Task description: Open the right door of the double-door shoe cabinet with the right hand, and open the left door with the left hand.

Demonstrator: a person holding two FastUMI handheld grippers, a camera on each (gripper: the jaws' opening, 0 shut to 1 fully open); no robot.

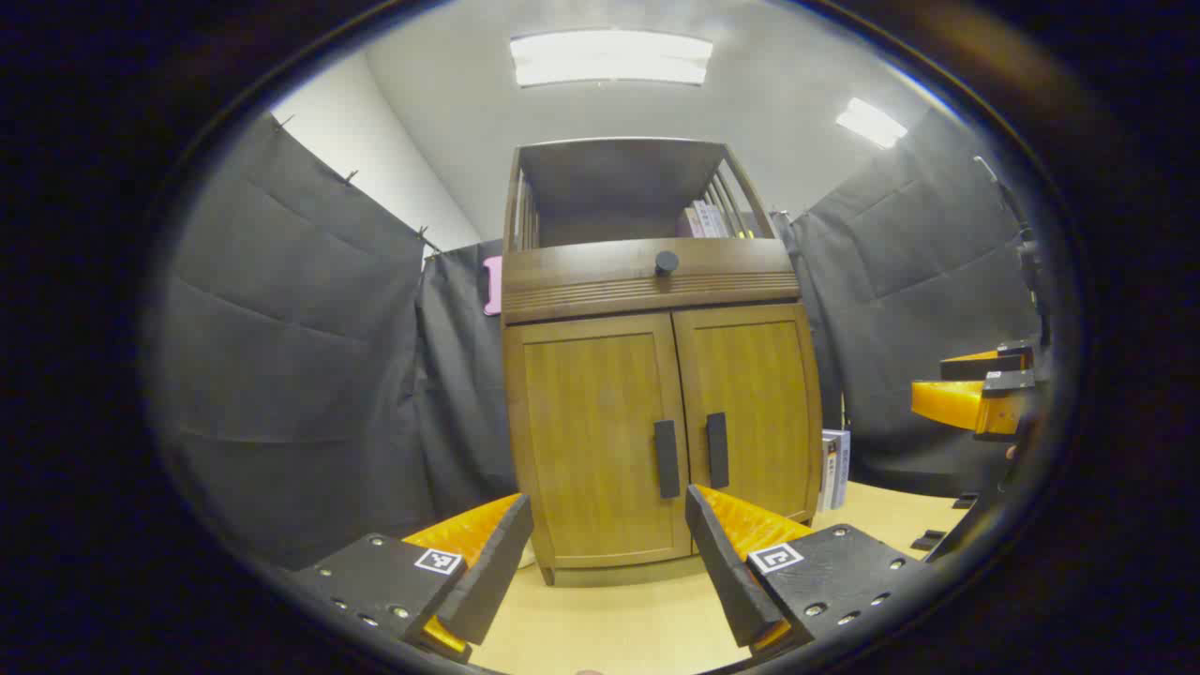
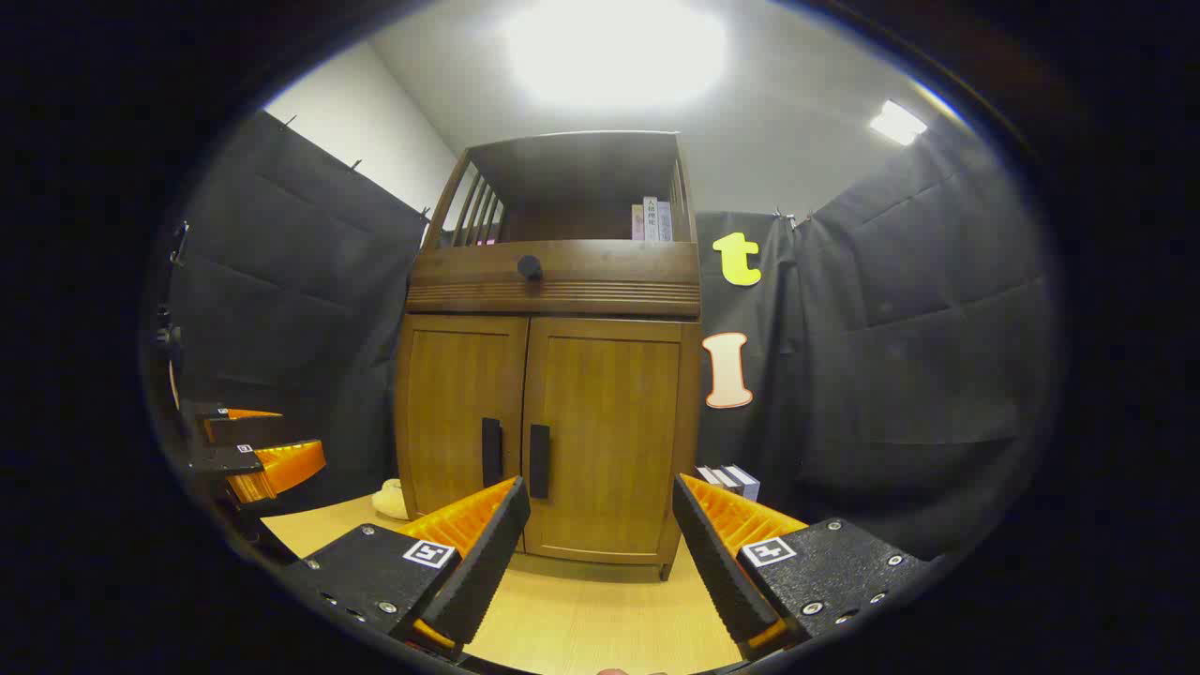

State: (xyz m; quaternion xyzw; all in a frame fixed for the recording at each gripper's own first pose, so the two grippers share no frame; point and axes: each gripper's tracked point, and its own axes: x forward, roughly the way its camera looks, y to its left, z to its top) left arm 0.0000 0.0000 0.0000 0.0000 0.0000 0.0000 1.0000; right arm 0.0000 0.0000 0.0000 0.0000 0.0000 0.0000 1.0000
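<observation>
setting: pale wooden floor (image 2: 581, 619), brown wooden double-door shoe cabinet (image 2: 553, 412), both doors closed
step: approach; right gripper (image 2: 600, 544) and left gripper (image 1: 609, 553) fingers spread, holding nothing
next: right gripper must close on the right door's dark vertical bar handle (image 2: 539, 460)

The shoe cabinet (image 1: 656, 375) is made of brown wood with a visible grain and a soft satin sheen. Its door handles (image 1: 667, 458) look matt. The desk (image 2: 581, 619) is pale, smooth wood laminate. The wall (image 1: 291, 375) is matt cloth, creased.
</observation>
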